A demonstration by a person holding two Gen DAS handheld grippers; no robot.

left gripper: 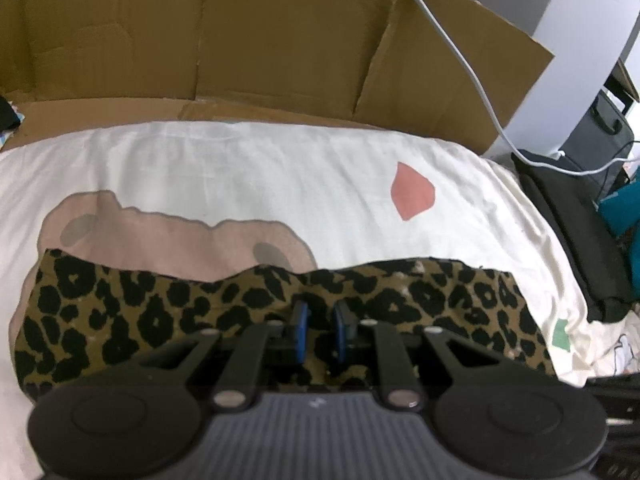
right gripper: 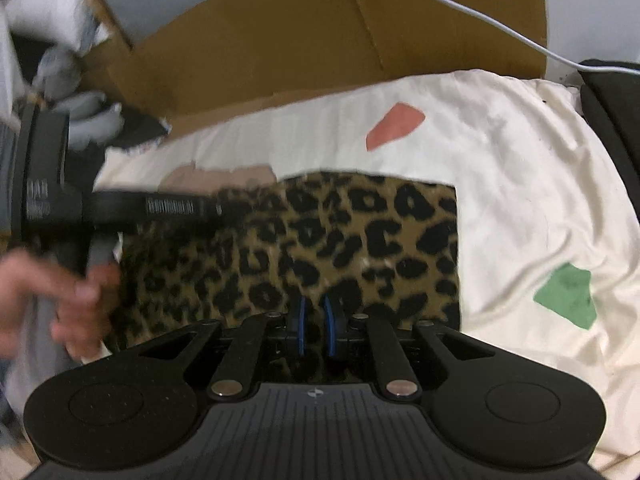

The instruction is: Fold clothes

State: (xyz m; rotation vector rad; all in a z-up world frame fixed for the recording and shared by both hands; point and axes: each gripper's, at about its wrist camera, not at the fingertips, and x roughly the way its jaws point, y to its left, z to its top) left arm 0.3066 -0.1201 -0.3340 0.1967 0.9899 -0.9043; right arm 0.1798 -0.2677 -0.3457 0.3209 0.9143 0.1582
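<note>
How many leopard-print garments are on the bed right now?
1: the leopard-print garment lies on the cream sheet, under both the left gripper and right gripper. Others may be hidden.

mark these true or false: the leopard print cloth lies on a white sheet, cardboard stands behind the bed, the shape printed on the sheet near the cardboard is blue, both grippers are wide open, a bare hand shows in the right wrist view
1. The leopard print cloth lies on a white sheet. True.
2. Cardboard stands behind the bed. True.
3. The shape printed on the sheet near the cardboard is blue. False: the shape is salmon red.
4. Both grippers are wide open. False: the left gripper and the right gripper each show only a narrow gap between their blue-padded fingers.
5. A bare hand shows in the right wrist view. True: it is blurred, at the left edge.
</note>
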